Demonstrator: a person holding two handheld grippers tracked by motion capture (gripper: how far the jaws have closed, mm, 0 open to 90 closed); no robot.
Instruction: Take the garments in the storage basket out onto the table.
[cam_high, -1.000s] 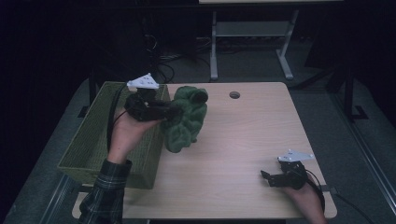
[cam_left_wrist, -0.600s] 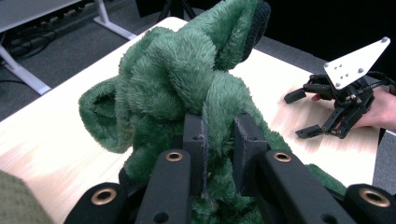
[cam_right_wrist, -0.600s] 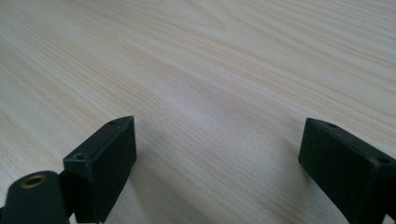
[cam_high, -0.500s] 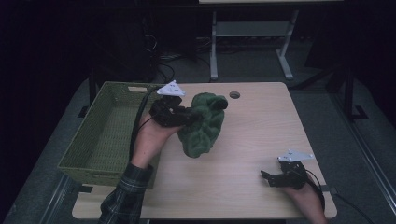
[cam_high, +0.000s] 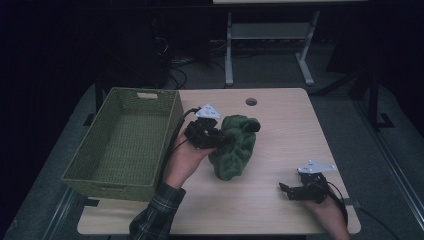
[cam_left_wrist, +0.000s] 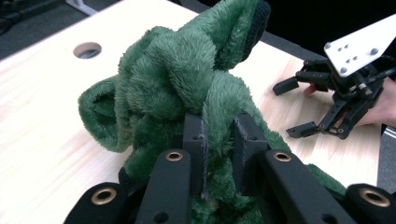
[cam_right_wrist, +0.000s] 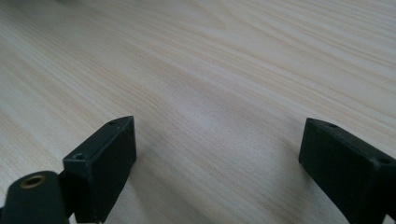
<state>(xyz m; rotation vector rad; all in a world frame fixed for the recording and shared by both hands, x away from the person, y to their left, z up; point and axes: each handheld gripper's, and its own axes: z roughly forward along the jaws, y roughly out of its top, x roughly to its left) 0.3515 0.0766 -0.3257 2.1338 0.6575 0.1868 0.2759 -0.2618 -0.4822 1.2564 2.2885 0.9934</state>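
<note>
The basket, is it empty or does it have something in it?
Empty. The high view shows the basket's bare woven floor; the green plush is outside it, over the table, pinched in the left claw.

High view looks down and forward over the whole table (cam_high: 300, 130). Left gripper view sits right up against the green plush (cam_left_wrist: 187, 84), sharing the table's round hole (cam_left_wrist: 87, 49). Right gripper view skims bare tabletop.

The green plush toy (cam_left_wrist: 187, 79) is soft, fuzzy cloth with long fluffy hairs. Under it, the bench (cam_right_wrist: 224, 70) is pale wood, smooth and matt, with fine grain lines. Left of the toy, the green basket (cam_high: 125, 142) looks woven and rough. The left tongs (cam_left_wrist: 219, 149) pinching the toy look like matt black plastic.
</note>
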